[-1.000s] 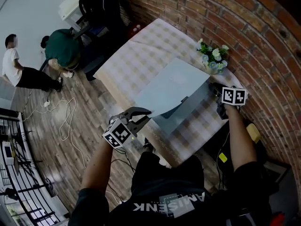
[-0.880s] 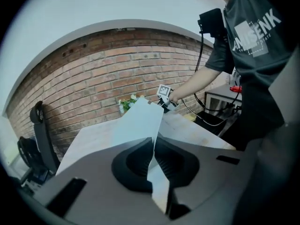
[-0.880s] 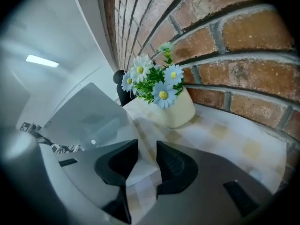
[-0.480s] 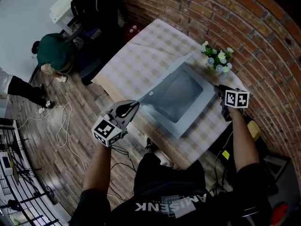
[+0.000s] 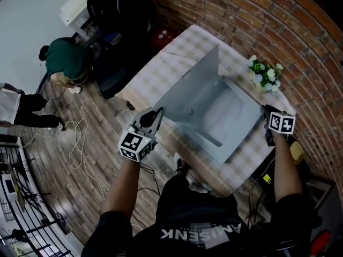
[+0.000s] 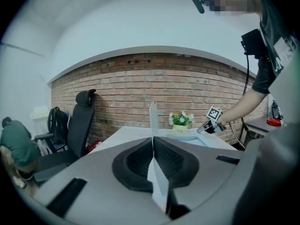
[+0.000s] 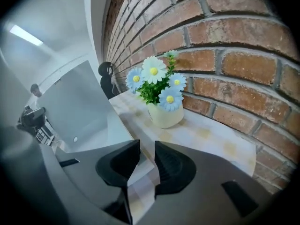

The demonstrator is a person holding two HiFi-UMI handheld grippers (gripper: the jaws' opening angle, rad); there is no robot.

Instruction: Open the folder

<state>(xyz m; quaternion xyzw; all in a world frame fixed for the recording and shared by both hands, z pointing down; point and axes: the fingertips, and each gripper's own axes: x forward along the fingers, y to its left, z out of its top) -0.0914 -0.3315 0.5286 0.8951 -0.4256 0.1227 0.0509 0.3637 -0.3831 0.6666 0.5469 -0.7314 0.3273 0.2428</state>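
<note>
- Since a second ago, the pale grey-blue plastic folder [image 5: 228, 116], at frame centre on the checked-cloth table [image 5: 177, 55], has had its front cover [image 5: 195, 84] swung from low to upright.
- The cover's edge is clamped by the clenched left gripper [image 5: 157, 113], lower left.
- The right gripper [image 5: 266, 111], at the right edge, is closing its jaws. The folder's back corner lies between them, not yet pressed.
- Opening is judged nearly complete.

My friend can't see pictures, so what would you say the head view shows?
From above, the left hand-held gripper pinches the cover of a grey folder, standing it up over a checked table. A flower pot stands by the brick wall.
</note>
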